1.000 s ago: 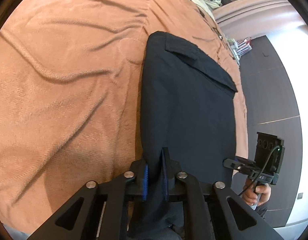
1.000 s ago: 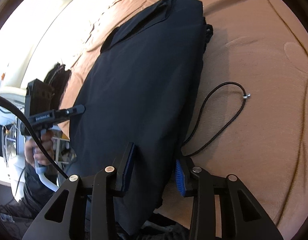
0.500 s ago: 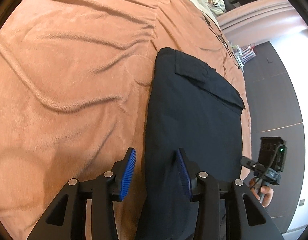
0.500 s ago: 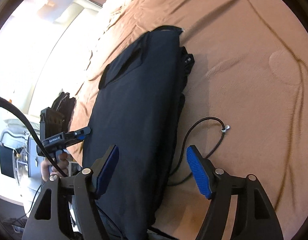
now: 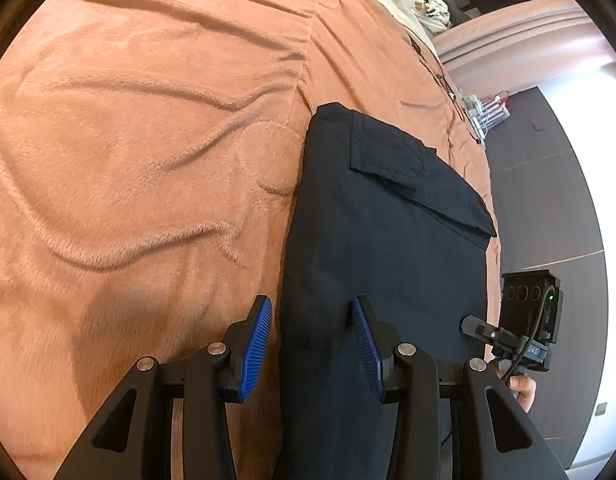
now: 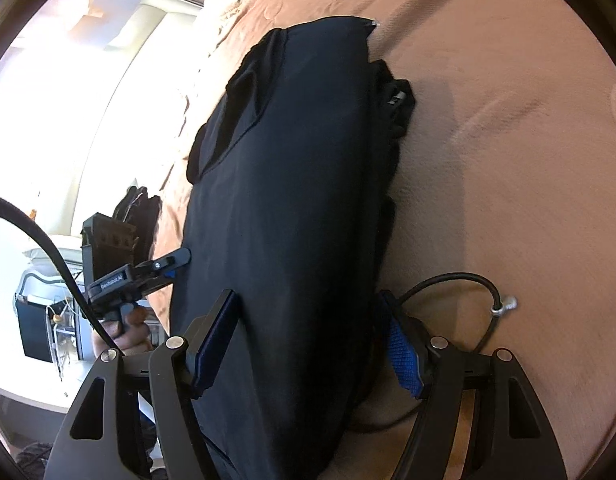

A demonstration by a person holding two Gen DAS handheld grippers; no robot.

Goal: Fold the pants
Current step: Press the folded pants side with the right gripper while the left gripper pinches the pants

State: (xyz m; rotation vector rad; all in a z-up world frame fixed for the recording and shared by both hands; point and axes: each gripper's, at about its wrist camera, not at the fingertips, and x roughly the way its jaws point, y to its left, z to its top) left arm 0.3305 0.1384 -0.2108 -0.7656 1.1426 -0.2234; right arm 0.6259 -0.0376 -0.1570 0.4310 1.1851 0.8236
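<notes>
Both grippers' jaws have just let go of the pants (image 5: 388, 248).

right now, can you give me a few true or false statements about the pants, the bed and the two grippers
1. The dark pants lie on an orange-brown blanket. True.
2. The left gripper is clamped shut on the fabric. False: its jaws stand open around the pants' edge.
3. A black drawstring with a metal tip lies on the blanket beside the pants. True.
4. The right gripper hangs over bare blanket. False: its open jaws straddle the pants.
</notes>
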